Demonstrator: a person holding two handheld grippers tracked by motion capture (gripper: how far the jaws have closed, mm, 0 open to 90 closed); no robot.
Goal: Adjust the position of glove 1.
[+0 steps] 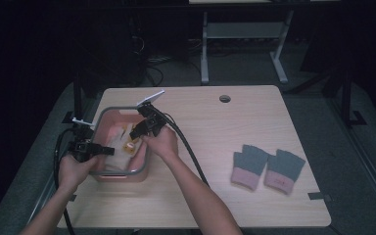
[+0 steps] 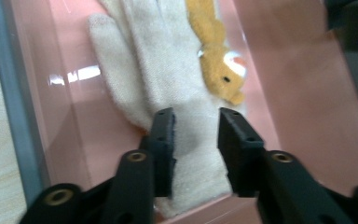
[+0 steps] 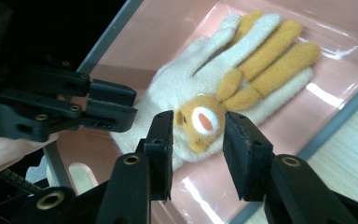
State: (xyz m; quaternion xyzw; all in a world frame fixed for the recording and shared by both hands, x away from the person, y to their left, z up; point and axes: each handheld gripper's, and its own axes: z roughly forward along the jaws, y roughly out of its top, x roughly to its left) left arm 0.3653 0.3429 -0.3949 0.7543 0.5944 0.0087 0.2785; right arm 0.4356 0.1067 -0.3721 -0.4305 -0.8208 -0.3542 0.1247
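the desk (image 1: 210, 205) comes first, pale wood, wide, mostly bare. on its left side sits the pink bin (image 1: 108, 115) with a grey rim, and both hands are working over it. off to the right, well apart from the bin, a pair of grey gloves with pink cuffs (image 1: 268, 167) lies flat side by side; judging by that, one pair looks already out and laid down.

inside the bin lies the cream glove (image 2: 168, 70), fingers spread, with an orange glove (image 3: 270, 51) under it, its fingers poking out beside the cream ones. a small orange bear face (image 3: 200, 122) sits on the cream glove's back, near the cuff.

the left tongs (image 2: 196, 140) are down at the cuff end of the cream glove, the jaws a narrow gap apart with the knit between them; whether the pads are actually pinching the cloth cannot be told. the right tongs (image 3: 198, 140) hover over the bear face, jaws part open, nothing held, apart from the fabric.

so the job looks about halfway: the cream and orange gloves are both in the bin, not yet lifted, and a firm pinch and a carry to the desk remain.
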